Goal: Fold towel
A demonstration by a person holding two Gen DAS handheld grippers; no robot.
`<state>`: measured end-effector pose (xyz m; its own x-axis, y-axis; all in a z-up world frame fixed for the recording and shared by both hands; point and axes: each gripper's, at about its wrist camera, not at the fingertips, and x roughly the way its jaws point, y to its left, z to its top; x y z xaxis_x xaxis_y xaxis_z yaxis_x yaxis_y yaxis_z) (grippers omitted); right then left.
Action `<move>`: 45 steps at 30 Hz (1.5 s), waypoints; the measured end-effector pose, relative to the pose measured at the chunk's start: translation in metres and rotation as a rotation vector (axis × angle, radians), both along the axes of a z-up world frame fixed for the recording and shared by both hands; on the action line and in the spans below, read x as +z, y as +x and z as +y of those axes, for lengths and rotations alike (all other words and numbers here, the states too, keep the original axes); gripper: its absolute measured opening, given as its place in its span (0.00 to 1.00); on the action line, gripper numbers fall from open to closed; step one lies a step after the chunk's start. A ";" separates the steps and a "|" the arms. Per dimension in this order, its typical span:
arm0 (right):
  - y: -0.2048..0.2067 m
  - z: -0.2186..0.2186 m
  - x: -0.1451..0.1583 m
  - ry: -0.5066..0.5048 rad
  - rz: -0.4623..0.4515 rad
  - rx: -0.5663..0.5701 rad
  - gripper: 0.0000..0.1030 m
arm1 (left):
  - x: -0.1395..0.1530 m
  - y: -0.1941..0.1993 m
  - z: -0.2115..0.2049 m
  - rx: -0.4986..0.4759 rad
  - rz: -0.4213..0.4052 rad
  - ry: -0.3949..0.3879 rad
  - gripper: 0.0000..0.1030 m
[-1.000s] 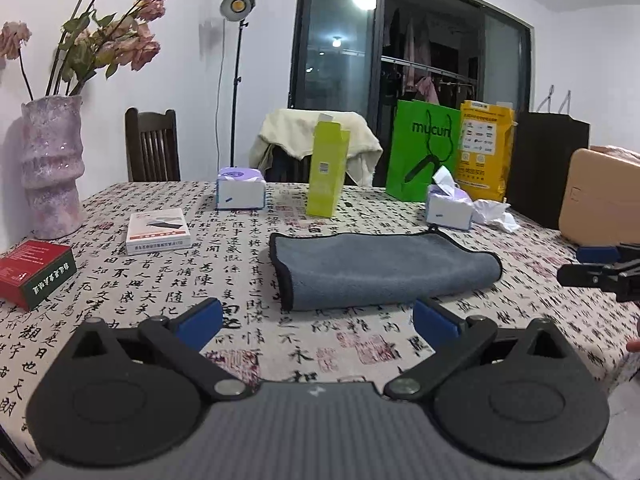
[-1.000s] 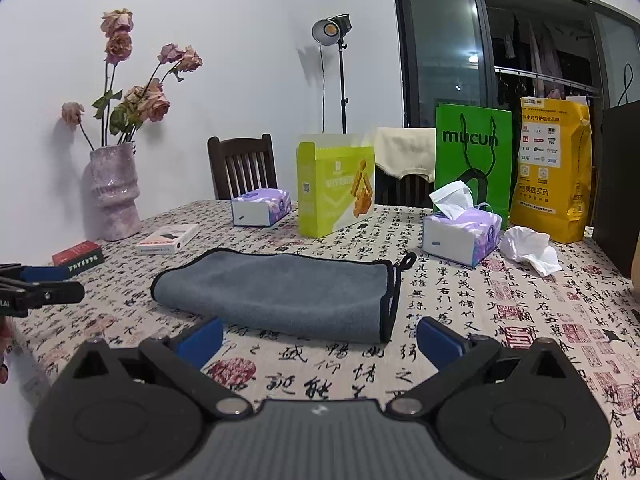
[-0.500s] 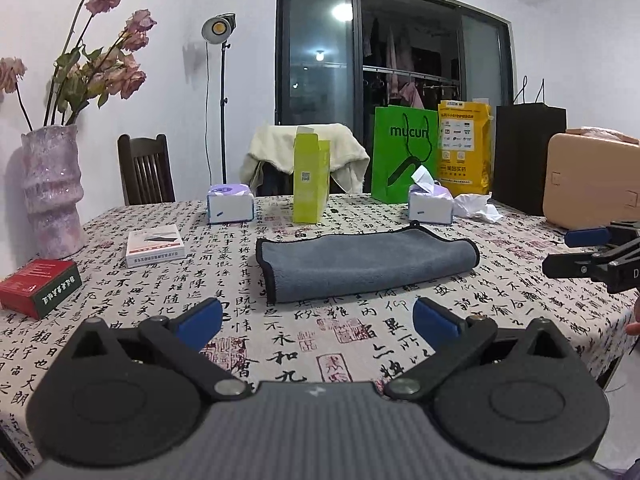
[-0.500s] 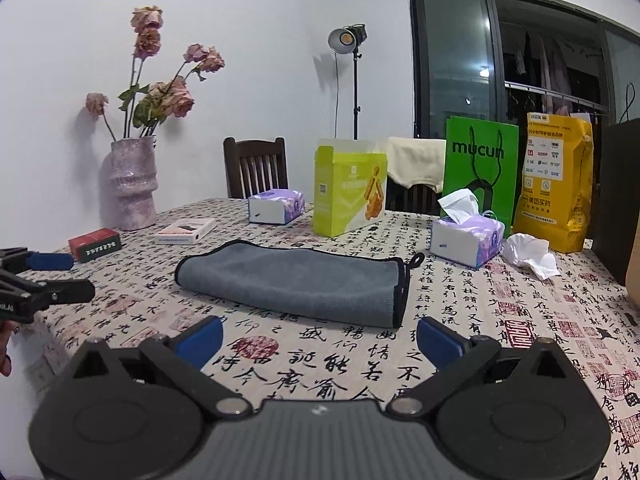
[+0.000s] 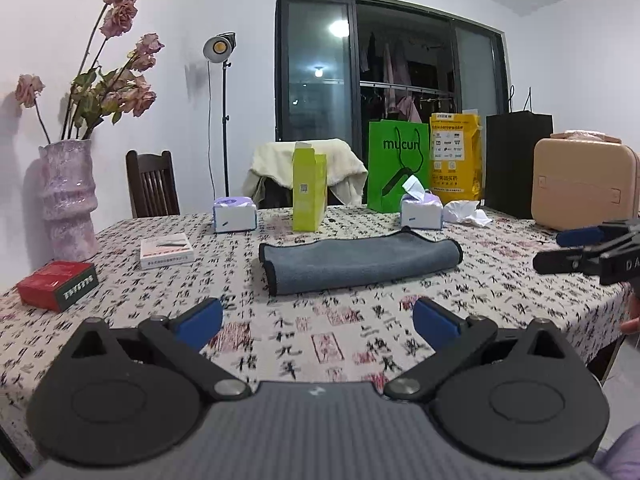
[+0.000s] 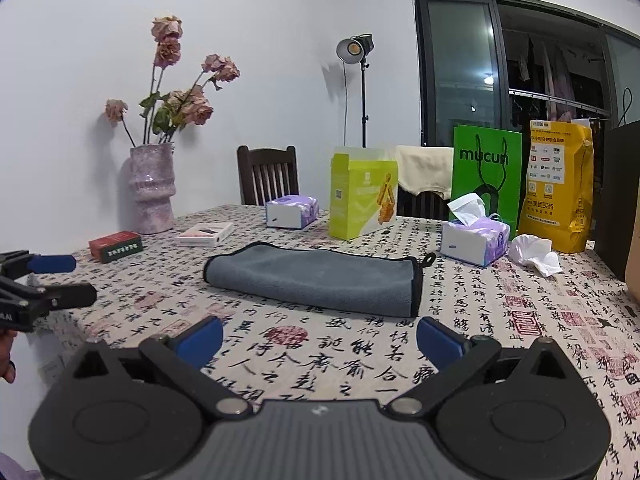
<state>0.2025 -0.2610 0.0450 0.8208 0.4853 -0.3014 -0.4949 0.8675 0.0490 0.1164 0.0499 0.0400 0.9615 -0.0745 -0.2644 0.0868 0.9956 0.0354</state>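
A grey towel [image 5: 356,264] with black trim lies folded on the patterned tablecloth [image 5: 320,340]; it also shows in the right wrist view [image 6: 320,278]. My left gripper [image 5: 318,322] is open and empty, held short of the towel near the table's front edge. My right gripper [image 6: 320,338] is open and empty, short of the towel's near side. Each gripper shows in the other's view, the right one [image 5: 576,248] at the right edge, the left one [image 6: 56,280] at the left edge.
On the table stand a pink vase [image 5: 68,204], a red box [image 5: 58,290], a white box [image 5: 166,250], two tissue boxes [image 5: 234,220] [image 5: 422,214], a lime carton [image 5: 308,190], a crumpled tissue [image 6: 534,254], green and yellow bags [image 6: 486,172] and a beige case [image 5: 584,186]. Chairs stand behind.
Both grippers have pulled back and risen away from the towel, which now looks smaller and farther off. Both stay open and empty. The towel has not moved.
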 end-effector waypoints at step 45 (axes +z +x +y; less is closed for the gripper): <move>-0.168 0.015 -0.051 0.024 -0.223 0.074 1.00 | -0.037 -0.116 -0.008 -0.009 -0.071 -0.065 1.00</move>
<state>0.0349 -0.2455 -0.0059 0.8274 0.5517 -0.1046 -0.5584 0.8281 -0.0488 0.0008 0.0420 0.0032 0.9770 -0.0980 -0.1895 0.0954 0.9952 -0.0229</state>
